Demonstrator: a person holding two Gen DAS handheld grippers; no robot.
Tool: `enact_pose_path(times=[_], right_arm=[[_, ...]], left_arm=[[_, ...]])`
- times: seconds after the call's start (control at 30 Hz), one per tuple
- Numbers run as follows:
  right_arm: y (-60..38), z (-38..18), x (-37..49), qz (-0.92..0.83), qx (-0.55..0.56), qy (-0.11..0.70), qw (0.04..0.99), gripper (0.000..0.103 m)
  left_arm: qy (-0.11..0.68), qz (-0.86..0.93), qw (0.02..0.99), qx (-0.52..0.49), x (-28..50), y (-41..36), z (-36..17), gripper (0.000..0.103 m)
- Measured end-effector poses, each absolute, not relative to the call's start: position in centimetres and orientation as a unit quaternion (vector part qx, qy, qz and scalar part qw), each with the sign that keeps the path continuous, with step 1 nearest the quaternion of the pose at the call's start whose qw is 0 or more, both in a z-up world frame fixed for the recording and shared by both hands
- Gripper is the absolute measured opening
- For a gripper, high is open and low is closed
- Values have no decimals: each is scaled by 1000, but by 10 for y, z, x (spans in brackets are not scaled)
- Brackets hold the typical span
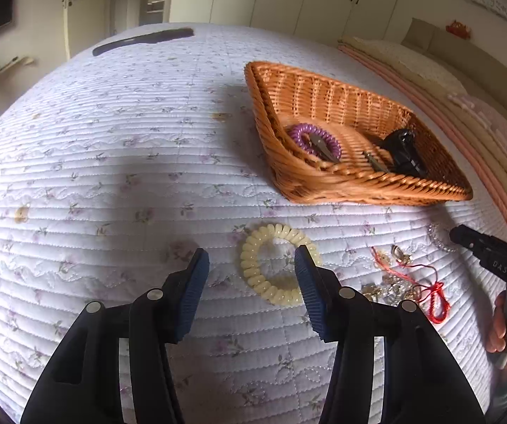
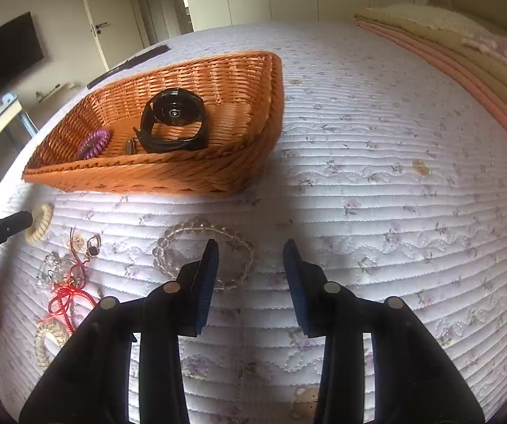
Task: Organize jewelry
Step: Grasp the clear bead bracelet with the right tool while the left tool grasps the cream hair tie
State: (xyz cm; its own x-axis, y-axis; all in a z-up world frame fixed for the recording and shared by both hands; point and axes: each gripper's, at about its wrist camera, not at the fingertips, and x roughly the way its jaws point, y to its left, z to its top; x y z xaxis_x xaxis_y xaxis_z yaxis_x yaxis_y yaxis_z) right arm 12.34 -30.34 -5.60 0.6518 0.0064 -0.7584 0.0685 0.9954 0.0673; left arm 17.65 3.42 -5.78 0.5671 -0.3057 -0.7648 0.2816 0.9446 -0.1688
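An orange wicker basket (image 1: 324, 183) (image 2: 182, 176) lies on the quilted bed and holds a purple spiral hair tie (image 1: 306, 130) (image 2: 94, 143), a black watch (image 1: 403, 148) (image 2: 174, 120) and a small metal clip (image 1: 375, 162). My left gripper (image 1: 251, 265) is open above a cream spiral hair tie (image 1: 274, 293) (image 2: 39, 226). My right gripper (image 2: 249, 258) is open and empty, just right of a clear bead bracelet (image 2: 182, 233). A tangle of red cord and small metal pieces (image 1: 408, 282) (image 2: 66, 279) lies between the two grippers.
Folded pink and beige blankets (image 1: 465, 113) (image 2: 472, 60) lie along the bed's right side. A dark long object (image 1: 143, 40) rests at the far edge of the bed. A woven cream bracelet (image 2: 46, 339) lies near the front left in the right wrist view.
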Motion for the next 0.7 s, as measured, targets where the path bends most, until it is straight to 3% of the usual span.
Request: enact_pose_path(times=[0.23, 0.4, 0.43, 0.47, 0.7], right_arm=[[-290, -60, 134, -28, 3, 421, 907, 34], [-280, -61, 133, -21, -21, 418, 908, 11], [-279, -60, 131, -19, -22, 415, 909, 7], [-279, -59, 128, -20, -22, 410, 912, 7], [-280, -55, 121, -15, -12, 404, 915, 6]], left_arm=[[424, -132, 895, 46, 172, 18, -60, 39], [420, -127, 897, 54, 170, 17, -60, 22], [420, -131, 897, 51, 170, 19, -59, 12], [420, -135, 896, 48, 170, 18, -60, 10], [407, -137, 902, 51, 162, 17, -58, 9]])
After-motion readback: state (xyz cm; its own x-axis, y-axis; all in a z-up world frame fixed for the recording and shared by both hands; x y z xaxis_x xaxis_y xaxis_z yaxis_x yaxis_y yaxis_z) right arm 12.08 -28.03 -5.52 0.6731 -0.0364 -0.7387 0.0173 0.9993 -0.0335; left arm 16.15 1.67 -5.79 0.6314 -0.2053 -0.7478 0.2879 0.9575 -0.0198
